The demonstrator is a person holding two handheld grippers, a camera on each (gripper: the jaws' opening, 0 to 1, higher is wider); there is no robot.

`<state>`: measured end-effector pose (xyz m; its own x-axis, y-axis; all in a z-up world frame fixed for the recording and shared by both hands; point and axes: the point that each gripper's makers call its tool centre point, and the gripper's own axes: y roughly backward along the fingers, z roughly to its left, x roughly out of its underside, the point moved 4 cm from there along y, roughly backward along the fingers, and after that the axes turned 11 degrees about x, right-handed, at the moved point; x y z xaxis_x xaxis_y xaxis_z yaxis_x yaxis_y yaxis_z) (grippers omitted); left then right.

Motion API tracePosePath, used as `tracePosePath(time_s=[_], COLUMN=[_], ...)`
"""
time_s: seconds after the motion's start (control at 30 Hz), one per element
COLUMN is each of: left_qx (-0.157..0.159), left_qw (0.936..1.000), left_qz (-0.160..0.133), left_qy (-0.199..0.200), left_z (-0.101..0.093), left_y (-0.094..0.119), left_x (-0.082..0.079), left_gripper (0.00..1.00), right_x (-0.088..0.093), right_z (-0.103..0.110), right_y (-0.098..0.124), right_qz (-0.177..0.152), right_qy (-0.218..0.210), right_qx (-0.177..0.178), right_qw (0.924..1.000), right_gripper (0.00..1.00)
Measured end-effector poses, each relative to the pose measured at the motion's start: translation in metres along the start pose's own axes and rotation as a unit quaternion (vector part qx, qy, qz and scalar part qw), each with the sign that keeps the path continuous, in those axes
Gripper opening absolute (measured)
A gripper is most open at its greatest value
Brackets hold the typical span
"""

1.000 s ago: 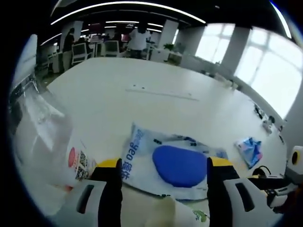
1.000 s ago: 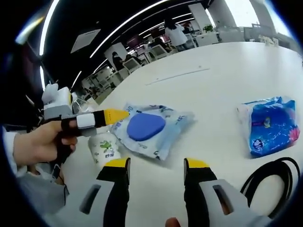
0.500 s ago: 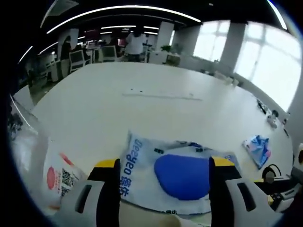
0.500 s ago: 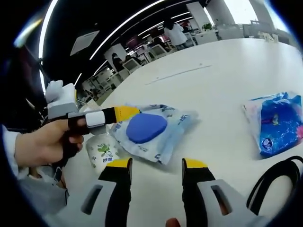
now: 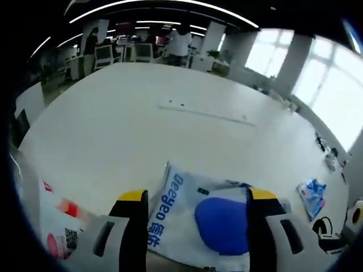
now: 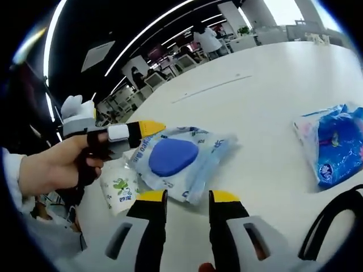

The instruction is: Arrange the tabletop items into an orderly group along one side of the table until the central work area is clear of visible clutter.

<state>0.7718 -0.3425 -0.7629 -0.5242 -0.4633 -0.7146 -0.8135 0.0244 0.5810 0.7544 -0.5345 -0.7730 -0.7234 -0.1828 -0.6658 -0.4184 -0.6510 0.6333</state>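
Both tongs working at the wipes pack

The left tongs (image 5: 194, 197) are hovering spread over the wipes pack (image 5: 215, 224) (blue lid up) on the worktop (image 5: 142, 130); the right tongs (image 6: 182, 196) are standing narrowly parted beside it.

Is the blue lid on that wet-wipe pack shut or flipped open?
Shut. The oval blue lid lies flush on the flat white-and-blue plastic wipe pack, with no flap raised; the left gripper view shows the same.

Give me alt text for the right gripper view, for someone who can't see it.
A wet wipes pack with a blue lid lies on a white table, just beyond the right tongs. A hand holds the left tongs over its edge, beside a small cup; a blue packet lies right.
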Motion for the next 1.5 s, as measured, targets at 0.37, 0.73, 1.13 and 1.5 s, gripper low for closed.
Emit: tracePosePath(time_s=[0.37, 0.73, 1.13, 1.5], left_qx=[-0.038, -0.002, 0.037, 0.052], left_qw=[0.9992, 0.9994, 0.9980, 0.9976], left_qz=[0.003, -0.008, -0.013, 0.010], left_qy=[0.014, 0.035, 0.050, 0.044], left_z=[0.009, -0.009, -0.035, -0.046], left_y=[0.016, 0.029, 0.035, 0.029], left_x=[-0.001, -0.008, 0.001, 0.016], left_gripper=[0.00, 0.00, 0.00, 0.00], right_x=[-0.002, -0.025, -0.043, -0.045], right_z=[-0.008, -0.028, -0.058, -0.082], right_y=[-0.002, 0.014, 0.030, 0.035], right_qz=[0.002, -0.033, -0.039, -0.015], right_qy=[0.024, 0.029, 0.085, 0.125], right_qx=[0.029, 0.056, 0.086, 0.106], right_qw=[0.9993, 0.9975, 0.9919, 0.9864], right_gripper=[0.03, 0.00, 0.00, 0.00])
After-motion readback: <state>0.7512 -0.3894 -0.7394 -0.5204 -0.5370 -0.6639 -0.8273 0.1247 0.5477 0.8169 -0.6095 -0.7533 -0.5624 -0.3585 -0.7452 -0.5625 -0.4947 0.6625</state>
